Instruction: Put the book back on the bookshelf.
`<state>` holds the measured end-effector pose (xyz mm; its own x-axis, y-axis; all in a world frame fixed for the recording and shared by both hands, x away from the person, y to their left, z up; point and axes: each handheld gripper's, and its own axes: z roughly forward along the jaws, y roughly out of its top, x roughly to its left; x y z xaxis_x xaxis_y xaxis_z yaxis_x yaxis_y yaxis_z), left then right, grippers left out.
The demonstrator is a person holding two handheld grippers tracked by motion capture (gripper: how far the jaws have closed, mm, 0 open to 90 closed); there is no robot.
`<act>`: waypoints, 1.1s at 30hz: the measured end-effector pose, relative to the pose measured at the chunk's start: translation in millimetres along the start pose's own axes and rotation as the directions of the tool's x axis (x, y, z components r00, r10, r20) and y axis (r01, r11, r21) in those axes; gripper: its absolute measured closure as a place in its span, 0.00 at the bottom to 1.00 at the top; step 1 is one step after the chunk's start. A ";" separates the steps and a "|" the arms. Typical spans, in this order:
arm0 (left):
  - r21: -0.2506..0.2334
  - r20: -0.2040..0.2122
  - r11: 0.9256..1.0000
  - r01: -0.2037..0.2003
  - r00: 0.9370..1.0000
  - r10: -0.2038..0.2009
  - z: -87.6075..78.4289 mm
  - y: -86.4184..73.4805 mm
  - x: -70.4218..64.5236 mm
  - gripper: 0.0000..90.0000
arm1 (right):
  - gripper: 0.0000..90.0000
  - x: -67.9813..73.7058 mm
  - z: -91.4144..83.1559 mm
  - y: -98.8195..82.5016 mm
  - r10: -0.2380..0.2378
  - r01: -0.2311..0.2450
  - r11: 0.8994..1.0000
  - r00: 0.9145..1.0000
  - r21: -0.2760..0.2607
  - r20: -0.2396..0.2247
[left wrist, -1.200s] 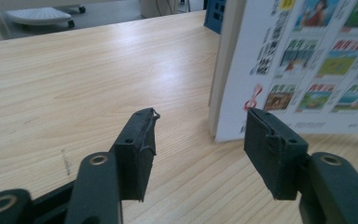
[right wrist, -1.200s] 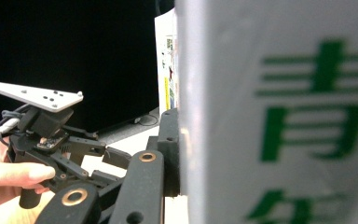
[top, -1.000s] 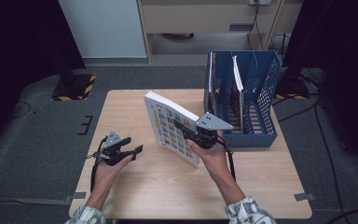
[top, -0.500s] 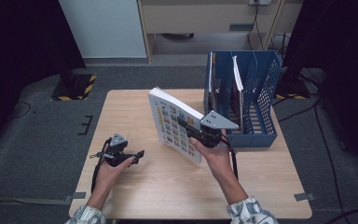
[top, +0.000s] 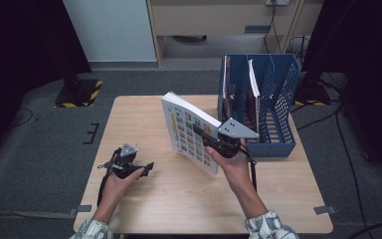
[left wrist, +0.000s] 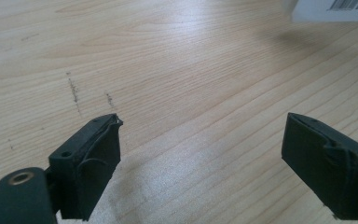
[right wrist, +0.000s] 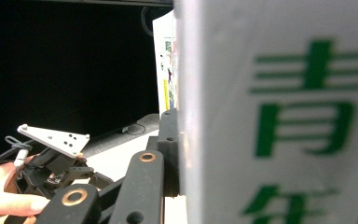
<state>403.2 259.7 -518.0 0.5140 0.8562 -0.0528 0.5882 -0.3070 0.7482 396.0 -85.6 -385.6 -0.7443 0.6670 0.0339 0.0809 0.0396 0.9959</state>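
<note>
Left gripper (left wrist: pixel 200 163): I see both black jaws coming up from 6 o'clock, one at 7, the other at 4, wide apart after just opening further, only bare wood between them. I'm hovering over the light wooden table (left wrist: pixel 177 70); a few small dark scuff marks (left wrist: pixel 74 91) sit toward 10 o'clock. At 1 o'clock a white book corner (left wrist: pixel 331 10) with a barcode cuts into frame, its soft shadow on the wood just below it

Book (right wrist: pixel 279 112) blurred, cropped; hides right gripper's far finger.
</note>
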 end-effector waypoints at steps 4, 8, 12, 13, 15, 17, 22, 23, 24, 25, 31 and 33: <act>0.021 0.000 1.000 0.023 1.000 -0.023 1.9 -1.0 1.0 0.12 | 0.82 -0.3 -2.4 0.0 -0.002 0.002 1.000 1.000 0.000 0.002; 0.028 0.000 0.999 0.023 1.000 -0.023 3.1 -1.7 1.4 0.12 | 0.82 -0.6 -4.3 -0.2 -0.001 0.001 1.000 1.000 0.002 0.000; 0.037 0.001 0.999 0.020 1.000 -0.020 4.4 -2.6 0.7 0.11 | 0.82 0.0 -5.7 -0.9 0.003 -0.003 1.000 1.000 0.001 0.004; 0.044 0.003 0.999 0.020 1.000 -0.020 5.2 -3.0 0.3 0.11 | 0.82 0.1 -6.4 -1.1 0.000 0.000 1.000 1.000 0.005 0.003; 0.062 -0.001 0.998 0.010 1.000 -0.010 7.5 -4.0 -0.6 0.11 | 0.82 0.4 -7.4 -1.3 -0.001 0.001 1.000 1.000 0.006 0.001; 0.076 -0.006 0.997 -0.008 1.000 0.008 8.5 -4.8 -1.2 0.12 | 0.82 0.1 -9.8 -1.3 0.004 -0.004 1.000 1.000 0.012 0.002; 0.074 -0.015 0.997 -0.016 1.000 0.017 9.2 -5.4 -0.6 0.12 | 0.82 -1.3 -14.2 0.6 0.007 -0.007 1.000 1.000 0.005 0.002; 0.081 -0.016 0.997 -0.009 1.000 0.010 9.8 -5.8 -0.5 0.11 | 0.82 -1.8 -15.0 1.2 0.009 -0.009 1.000 1.000 0.002 0.003; 0.084 -0.017 0.996 -0.015 1.000 0.016 10.1 -6.3 -0.3 0.11 | 0.82 -2.8 -16.0 1.4 0.007 -0.007 1.000 1.000 0.002 0.006; 0.087 -0.018 0.996 -0.013 1.000 0.014 10.4 -6.8 -0.5 0.11 | 0.82 -3.3 -16.5 1.4 0.009 -0.009 1.000 1.000 -0.001 0.007; 0.086 -0.026 0.996 0.007 1.000 -0.005 11.1 -8.1 0.8 0.09 | 0.82 -4.4 -20.2 1.6 0.008 -0.009 1.000 1.000 0.004 0.015; 0.085 -0.029 0.996 0.008 1.000 -0.005 11.0 -8.4 1.0 0.09 | 0.82 -5.5 -22.3 1.8 0.007 -0.007 1.000 1.000 0.004 0.018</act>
<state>405.7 258.5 -531.7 0.4926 0.8695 -0.0376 0.6431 -0.3346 0.6888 385.4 -105.7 -382.1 -0.7315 0.6807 0.0396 0.0887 0.0375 0.9953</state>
